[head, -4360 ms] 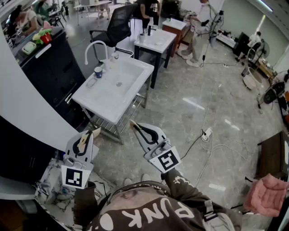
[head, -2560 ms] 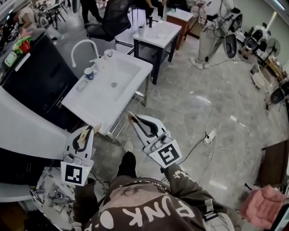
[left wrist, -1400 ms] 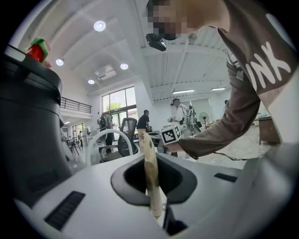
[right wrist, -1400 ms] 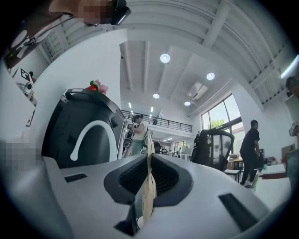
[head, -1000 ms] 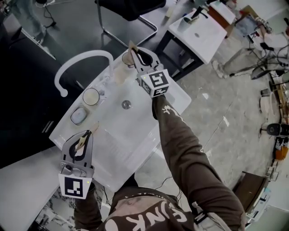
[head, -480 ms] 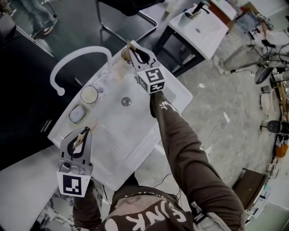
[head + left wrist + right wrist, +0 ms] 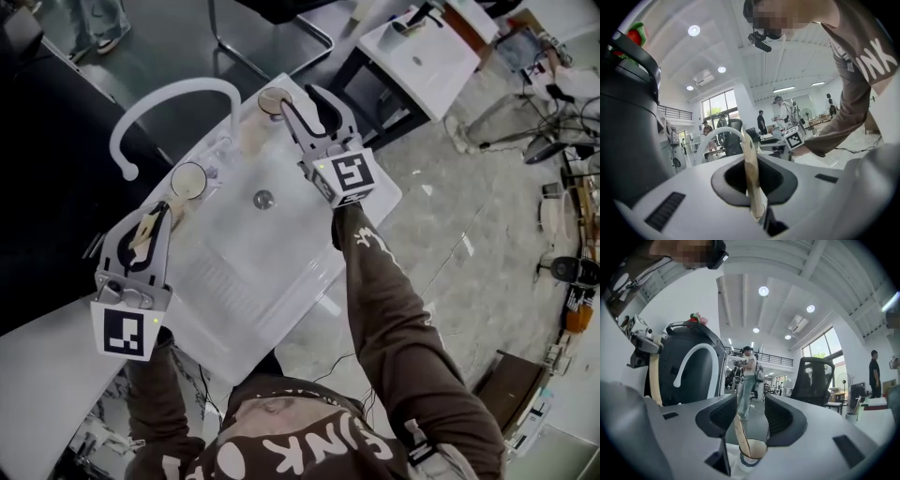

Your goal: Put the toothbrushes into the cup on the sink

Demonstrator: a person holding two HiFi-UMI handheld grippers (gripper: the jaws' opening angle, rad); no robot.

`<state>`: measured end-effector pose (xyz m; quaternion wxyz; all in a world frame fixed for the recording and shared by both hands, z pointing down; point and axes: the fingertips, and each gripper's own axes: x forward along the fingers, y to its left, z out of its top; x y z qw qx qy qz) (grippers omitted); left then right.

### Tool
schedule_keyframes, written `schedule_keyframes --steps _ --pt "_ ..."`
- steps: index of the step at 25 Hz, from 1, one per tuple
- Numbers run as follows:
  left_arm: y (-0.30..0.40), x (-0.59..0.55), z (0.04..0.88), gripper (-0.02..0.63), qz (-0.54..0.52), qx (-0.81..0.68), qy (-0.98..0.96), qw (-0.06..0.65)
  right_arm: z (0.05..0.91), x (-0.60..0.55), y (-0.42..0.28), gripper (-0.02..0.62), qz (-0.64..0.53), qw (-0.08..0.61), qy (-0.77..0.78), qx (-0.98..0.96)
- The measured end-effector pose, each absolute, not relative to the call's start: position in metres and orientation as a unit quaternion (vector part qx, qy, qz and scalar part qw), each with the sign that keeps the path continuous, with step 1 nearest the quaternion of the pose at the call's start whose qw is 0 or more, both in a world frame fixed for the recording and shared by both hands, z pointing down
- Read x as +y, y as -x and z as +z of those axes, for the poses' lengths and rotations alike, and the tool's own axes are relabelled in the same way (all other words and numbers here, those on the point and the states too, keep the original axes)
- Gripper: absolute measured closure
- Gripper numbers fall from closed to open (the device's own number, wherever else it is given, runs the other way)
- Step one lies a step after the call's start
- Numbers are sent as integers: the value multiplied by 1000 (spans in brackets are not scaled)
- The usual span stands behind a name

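In the right gripper view a beige toothbrush [image 7: 739, 431] leans in a brown-lined cup [image 7: 750, 451] on the white sink [image 7: 309, 248]. My right gripper [image 7: 750, 416] hangs over that cup [image 7: 275, 101]. Its jaws are opening and stand either side of the handle without pressing it. From the head view the right gripper [image 7: 300, 97] is at the sink's far rim. My left gripper [image 7: 157, 210] hovers over the sink's left edge, shut on a second beige toothbrush [image 7: 752, 178] that sticks out past its fingertips [image 7: 751, 159].
A white arched faucet [image 7: 173, 98] rises at the sink's far left. A second, pale cup [image 7: 188, 178] stands close beside the left gripper. The drain [image 7: 263, 199] lies mid-basin. A dark cabinet [image 7: 56, 141] flanks the sink. Another small sink table [image 7: 427, 47] is beyond.
The right gripper's jaws have spread apart and let go of its toothbrush, which now stands in the cup. The left gripper has moved up along the sink's left edge toward the pale cup.
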<state>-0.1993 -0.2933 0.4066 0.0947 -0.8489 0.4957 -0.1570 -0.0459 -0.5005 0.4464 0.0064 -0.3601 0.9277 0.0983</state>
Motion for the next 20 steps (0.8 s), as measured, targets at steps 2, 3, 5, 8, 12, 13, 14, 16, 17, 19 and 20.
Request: schedule_keyframes --steps 2,3,5,8,12,13,14,16,17,19,20 --pt "205 -307 415 594 -149 504 847 83 434 -490 41 399 100 26 358 928" --pt "205 -315 419 594 -144 505 847 80 429 -485 38 400 98 33 357 928" --pt "202 -330 430 594 -142 503 849 74 417 -477 30 402 93 48 355 929" --pt "195 -347 450 594 -152 499 851 69 397 -460 20 402 86 75 350 930" --pt "188 -364 472 594 -157 492 853 74 379 -437 11 403 89 95 339 932" --pt "187 -367 478 594 -159 492 853 74 376 -432 9 403 87 99 337 932" --pt "187 -369 484 594 -163 492 852 73 375 -427 7 403 86 102 336 933" --pt "188 -373 497 595 -170 493 850 72 372 -419 4 405 88 104 334 933" --pt "190 -375 504 594 -173 495 848 72 371 -416 3 405 90 104 333 933" --pt "193 -377 514 594 -173 498 847 72 373 -410 1 405 93 100 334 933" --pt "193 -377 517 594 -169 498 847 73 374 -407 -1 405 94 96 335 932"
